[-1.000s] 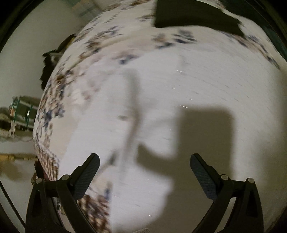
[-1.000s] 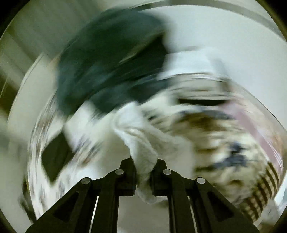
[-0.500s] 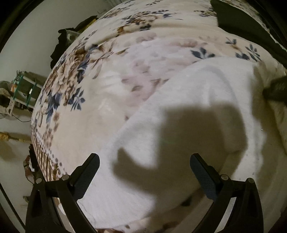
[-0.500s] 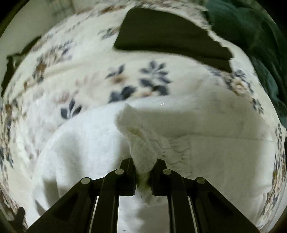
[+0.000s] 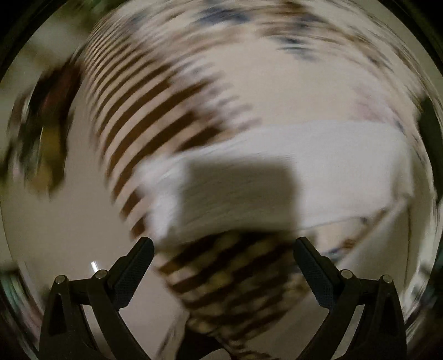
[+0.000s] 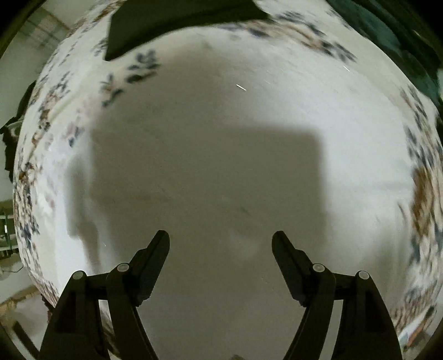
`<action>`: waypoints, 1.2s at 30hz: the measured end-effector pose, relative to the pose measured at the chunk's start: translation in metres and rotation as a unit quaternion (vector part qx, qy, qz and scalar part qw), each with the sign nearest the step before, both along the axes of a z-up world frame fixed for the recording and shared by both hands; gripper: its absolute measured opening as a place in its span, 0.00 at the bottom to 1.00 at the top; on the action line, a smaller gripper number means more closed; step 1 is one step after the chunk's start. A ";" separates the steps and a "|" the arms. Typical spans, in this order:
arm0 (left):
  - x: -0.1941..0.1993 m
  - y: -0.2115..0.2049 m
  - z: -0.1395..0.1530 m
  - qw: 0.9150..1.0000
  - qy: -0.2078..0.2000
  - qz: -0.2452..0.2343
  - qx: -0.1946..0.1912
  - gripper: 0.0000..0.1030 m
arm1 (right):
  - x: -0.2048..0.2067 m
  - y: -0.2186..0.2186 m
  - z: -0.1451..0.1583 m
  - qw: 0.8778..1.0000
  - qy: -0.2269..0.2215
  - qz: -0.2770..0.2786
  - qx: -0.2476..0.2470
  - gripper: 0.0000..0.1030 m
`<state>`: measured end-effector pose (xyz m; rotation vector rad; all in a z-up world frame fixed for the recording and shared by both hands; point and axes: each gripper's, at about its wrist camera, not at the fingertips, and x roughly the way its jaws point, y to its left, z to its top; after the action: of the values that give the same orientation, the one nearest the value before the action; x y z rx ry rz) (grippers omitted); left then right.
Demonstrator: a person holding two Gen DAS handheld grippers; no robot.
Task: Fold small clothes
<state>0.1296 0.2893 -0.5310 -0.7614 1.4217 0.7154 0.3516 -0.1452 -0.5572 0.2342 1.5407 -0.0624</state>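
A white fluffy garment point(image 6: 221, 171) lies spread on the floral bedspread point(image 6: 55, 116) and fills most of the right wrist view. My right gripper point(image 6: 220, 243) hovers over it; its jaws are opening and nothing is between them. In the blurred left wrist view the same white garment point(image 5: 318, 160) lies across the middle, its corner near the brown-striped border of the bedspread point(image 5: 144, 116). My left gripper point(image 5: 223, 254) is open and empty above that border, just off the garment's edge.
A dark folded cloth point(image 6: 177, 25) lies at the far side of the bed. A dark green fabric point(image 6: 393, 36) is heaped at the far right. Pale floor point(image 5: 69, 235) shows beyond the bed's edge on the left, with dark blurred objects point(image 5: 41, 124) there.
My right gripper let go of the bunched white cloth it pinched and opened wide. My left gripper swept sideways to the bed's striped edge, turning as it went.
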 end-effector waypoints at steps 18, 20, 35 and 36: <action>0.004 0.031 0.008 0.985 -0.078 0.129 0.087 0.04 | -0.044 0.008 -0.022 0.985 -0.030 0.078 -0.153 0.76; 0.016 0.014 0.033 0.983 -0.089 0.092 0.128 0.04 | -0.036 0.014 -0.020 0.983 -0.047 0.090 -0.152 0.76; 0.211 -0.283 0.127 0.922 -0.223 -0.266 0.169 0.04 | 0.003 -0.136 -0.022 0.998 -0.041 0.006 -0.057 0.76; 0.233 -0.327 0.119 0.913 -0.232 -0.301 0.149 0.04 | 0.001 -0.157 -0.026 0.998 -0.033 -0.009 -0.059 0.76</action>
<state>0.3624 -0.0381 -0.4115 -0.1982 0.9935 0.2297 0.3528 -0.3021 -0.5836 0.1555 1.4630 -0.1574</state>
